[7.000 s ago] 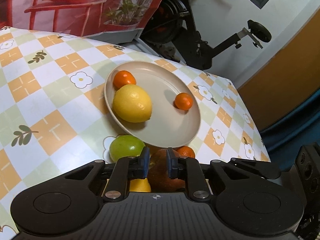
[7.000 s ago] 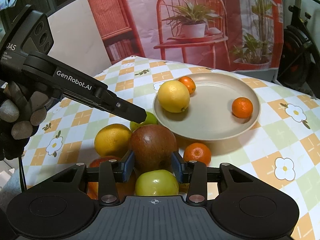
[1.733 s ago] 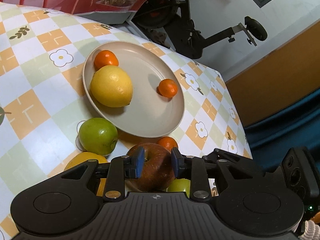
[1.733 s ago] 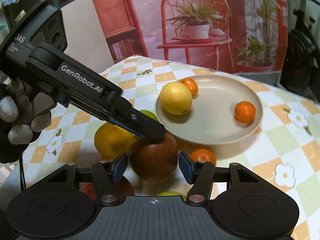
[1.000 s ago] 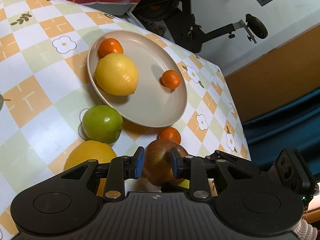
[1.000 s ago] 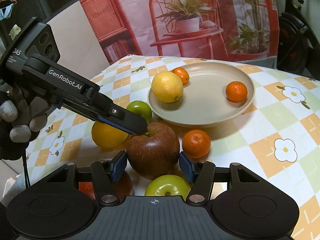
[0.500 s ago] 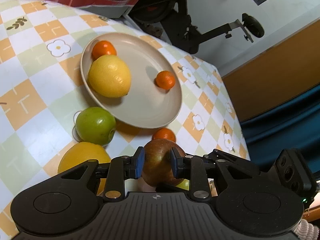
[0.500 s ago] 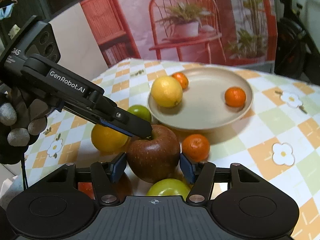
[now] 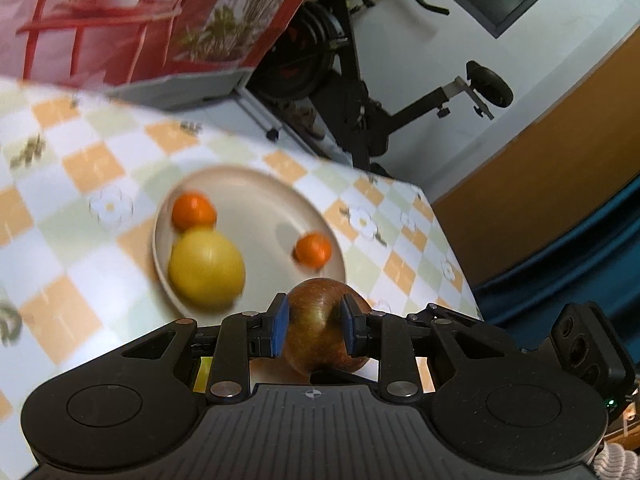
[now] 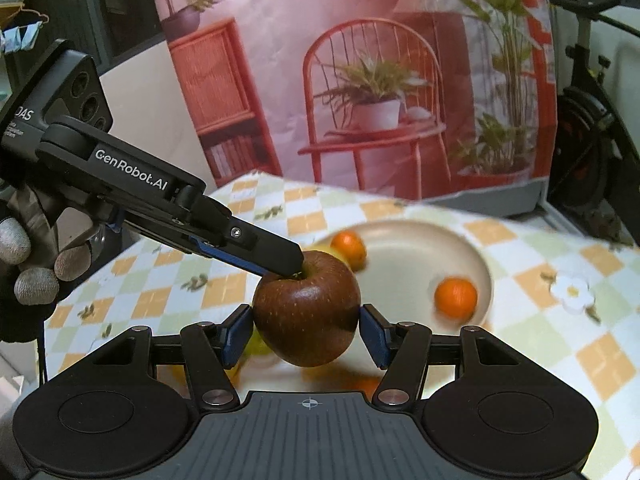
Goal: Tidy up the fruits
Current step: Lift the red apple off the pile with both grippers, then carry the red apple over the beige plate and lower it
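Observation:
A dark red apple [image 10: 306, 308] hangs above the checked cloth, and my right gripper [image 10: 306, 332] is shut on its two sides. From the left, my left gripper [image 10: 288, 264] reaches in, narrow, with its tips pinched at the stem hollow on top. Seen from the left wrist, the apple [image 9: 320, 320] shows between the blue pads of the left gripper [image 9: 314, 328]. Beyond it lies the beige plate [image 9: 256, 184], blurred. It holds a lemon [image 9: 206, 266] and two mandarins [image 9: 194, 210] [image 9: 314, 249].
Blurred loose fruit [image 10: 256, 346] lies on the cloth under the apple. A gloved hand [image 10: 32, 256] holds the left gripper. An exercise bike [image 9: 360, 92] and a printed backdrop [image 10: 360, 80] stand past the table's far edge.
Both grippers have risen together with the apple, which has left the cloth and the other fruit. The plate now sits lower and farther in both views.

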`<action>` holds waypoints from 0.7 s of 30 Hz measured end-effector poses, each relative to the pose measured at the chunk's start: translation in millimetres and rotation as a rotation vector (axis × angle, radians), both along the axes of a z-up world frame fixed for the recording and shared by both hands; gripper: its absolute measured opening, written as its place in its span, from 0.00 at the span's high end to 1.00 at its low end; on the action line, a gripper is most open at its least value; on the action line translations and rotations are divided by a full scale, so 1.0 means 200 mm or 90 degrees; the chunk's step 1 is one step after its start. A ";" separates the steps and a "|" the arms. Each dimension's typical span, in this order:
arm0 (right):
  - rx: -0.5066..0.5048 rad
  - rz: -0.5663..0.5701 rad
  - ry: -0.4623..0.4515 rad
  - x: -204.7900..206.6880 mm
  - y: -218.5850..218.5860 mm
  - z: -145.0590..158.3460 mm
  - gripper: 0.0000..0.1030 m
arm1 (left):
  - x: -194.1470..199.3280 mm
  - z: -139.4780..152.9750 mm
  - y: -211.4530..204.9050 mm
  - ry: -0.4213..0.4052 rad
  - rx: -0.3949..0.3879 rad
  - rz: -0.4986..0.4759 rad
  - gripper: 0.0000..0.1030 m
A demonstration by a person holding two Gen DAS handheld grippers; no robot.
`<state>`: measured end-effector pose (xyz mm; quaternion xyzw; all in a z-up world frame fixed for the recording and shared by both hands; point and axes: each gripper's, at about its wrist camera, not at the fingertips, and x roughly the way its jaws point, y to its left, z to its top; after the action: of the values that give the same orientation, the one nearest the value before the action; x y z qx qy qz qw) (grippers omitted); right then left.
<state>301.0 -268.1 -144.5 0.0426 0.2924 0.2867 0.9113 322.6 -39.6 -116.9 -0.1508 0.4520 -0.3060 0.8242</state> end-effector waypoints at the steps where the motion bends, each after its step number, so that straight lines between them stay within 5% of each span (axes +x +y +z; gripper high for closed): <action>1: 0.001 -0.002 -0.005 0.03 0.00 0.01 0.47 | 0.03 0.02 -0.01 -0.009 0.004 0.000 0.72; 10: -0.020 -0.017 -0.030 0.33 0.00 0.06 0.47 | 0.28 0.09 -0.08 -0.041 0.028 0.015 0.72; 21: -0.061 -0.015 0.021 0.66 0.03 -0.09 0.47 | 0.55 -0.08 -0.13 -0.004 0.054 0.029 0.72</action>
<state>432.7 -261.3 -163.4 0.0069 0.3204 0.2610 0.9106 432.5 -66.2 -133.7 -0.1249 0.4585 -0.2682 0.8380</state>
